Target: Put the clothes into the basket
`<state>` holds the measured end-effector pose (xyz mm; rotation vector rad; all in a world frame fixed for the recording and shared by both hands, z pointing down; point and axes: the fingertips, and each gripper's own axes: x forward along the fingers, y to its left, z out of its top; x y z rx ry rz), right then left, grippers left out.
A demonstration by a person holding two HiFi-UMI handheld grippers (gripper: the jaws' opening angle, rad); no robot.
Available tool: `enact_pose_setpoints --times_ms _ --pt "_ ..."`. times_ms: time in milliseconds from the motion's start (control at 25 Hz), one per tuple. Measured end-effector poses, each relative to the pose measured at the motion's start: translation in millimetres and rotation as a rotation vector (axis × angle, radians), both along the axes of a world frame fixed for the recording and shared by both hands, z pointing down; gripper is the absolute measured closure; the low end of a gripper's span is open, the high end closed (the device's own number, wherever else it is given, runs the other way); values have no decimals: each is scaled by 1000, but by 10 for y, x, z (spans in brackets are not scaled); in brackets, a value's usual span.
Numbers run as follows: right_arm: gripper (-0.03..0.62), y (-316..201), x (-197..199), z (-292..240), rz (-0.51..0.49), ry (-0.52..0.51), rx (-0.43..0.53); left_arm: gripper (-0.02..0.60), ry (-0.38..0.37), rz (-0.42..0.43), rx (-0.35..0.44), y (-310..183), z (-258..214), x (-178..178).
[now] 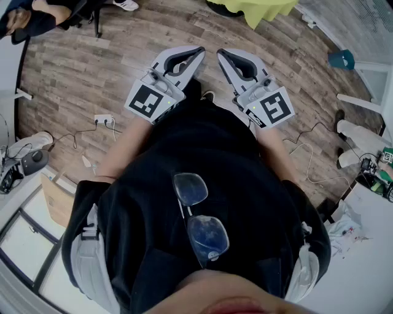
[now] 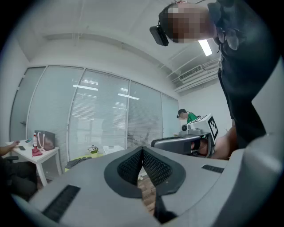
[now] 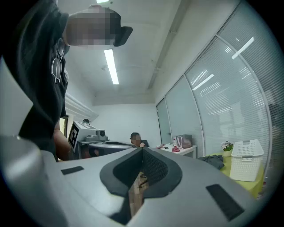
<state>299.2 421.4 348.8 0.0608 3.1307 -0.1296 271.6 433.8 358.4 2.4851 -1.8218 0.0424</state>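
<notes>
Head view, going left to right: wood floor (image 1: pixel 80 67) all across, with a white plug strip (image 1: pixel 103 119) and thin wires on it at the left. Next, left gripper (image 1: pixel 198 55), held out level above the floor, clenched tight on nothing. Just beside it, right gripper (image 1: pixel 222 56), also level, also clenched tight on nothing. Tips of the 2 near each other, not touching. Up at the top edge, a bit of the green table (image 1: pixel 261 9). Down the middle, a black shirt (image 1: pixel 202 165) with glasses (image 1: pixel 199 214) hanging on it.

Left gripper view: far off at the left, a small white desk (image 2: pixel 49 154). Then the green table by the glass wall, with dark clothes (image 2: pixel 77 161) lying at its left edge. Up close, 2 jaws pressed together at the tips, only floor showing below. At the right, the other gripper.

Right gripper view: at the left, the black shirt and the other gripper. Far back, a person (image 3: pixel 135 138) sitting by the white desk. Up close, 2 jaws squeezed together, empty. At the right, the clothes in a heap at the left edge of the green table, well apart from both grippers. Near them, further right on the same table, the white basket (image 3: pixel 247 160), standing upright. Clothes not in the basket.
</notes>
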Motion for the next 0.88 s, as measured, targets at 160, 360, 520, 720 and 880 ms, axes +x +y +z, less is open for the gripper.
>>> enact_pose_setpoints --times_ms 160,360,520,720,880 --pt "568 0 23 -30 -2 0 -2 572 -2 -2 -6 2 -13 25" --pt "568 3 35 -31 0 1 -1 572 -6 -4 -5 15 -28 38" --pt "568 21 36 -40 3 -6 -1 572 -3 -1 -1 24 -42 42" --pt "568 6 11 -48 8 -10 4 572 -3 8 -9 15 -8 34" --pt "566 14 -3 -41 9 0 7 572 -6 22 -16 18 27 23"
